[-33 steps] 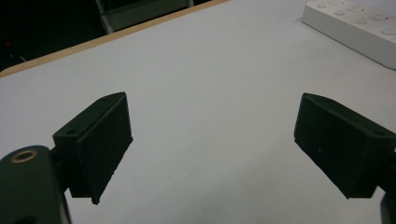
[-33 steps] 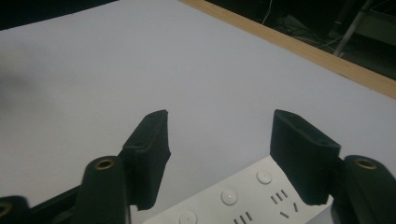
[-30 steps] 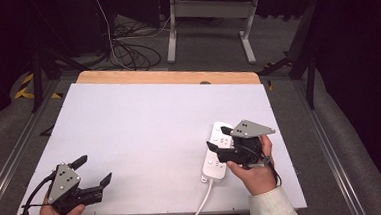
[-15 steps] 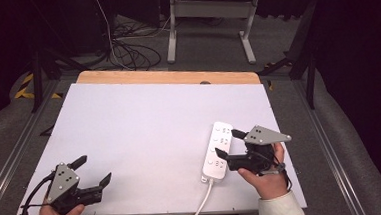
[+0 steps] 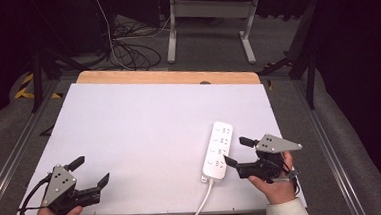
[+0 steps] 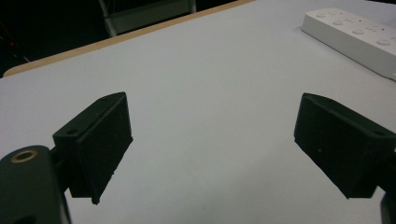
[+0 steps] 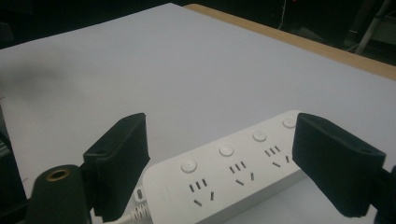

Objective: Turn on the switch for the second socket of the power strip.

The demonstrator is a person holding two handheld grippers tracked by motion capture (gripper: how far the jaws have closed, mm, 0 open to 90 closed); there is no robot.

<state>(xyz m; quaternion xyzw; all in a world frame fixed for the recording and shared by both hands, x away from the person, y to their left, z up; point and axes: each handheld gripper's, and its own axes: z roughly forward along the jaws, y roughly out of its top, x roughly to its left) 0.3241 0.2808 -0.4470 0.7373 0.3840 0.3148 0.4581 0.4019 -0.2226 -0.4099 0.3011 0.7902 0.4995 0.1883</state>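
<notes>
Jaws of my right gripper (image 5: 239, 151) stand spread wide and have just been opening further, with nothing pinched between them; in the high view they point toward the white power strip (image 5: 218, 150) from its right side, just beside it and not touching it that I can see. That power strip lies flat on the white table top (image 5: 144, 125), on the right half and toward my edge, its long side running away from me, and its white cord (image 5: 197, 213) leaves the near end and curls off over the table's front edge. In the right gripper view the power strip (image 7: 233, 168) crosses low between my two black pads (image 7: 121, 163), showing a row of round buttons above sets of socket slots, and the cord's ribbed collar sits by the left pad; the pads stand clear on either side. My left gripper (image 5: 89, 170) rests near the front left corner of the table, well apart from the strip, its jaws also spread and holding nothing. In the left gripper view bare white table lies between the pads (image 6: 100, 140), and the power strip (image 6: 359, 39) shows far off at the upper right corner.
</notes>
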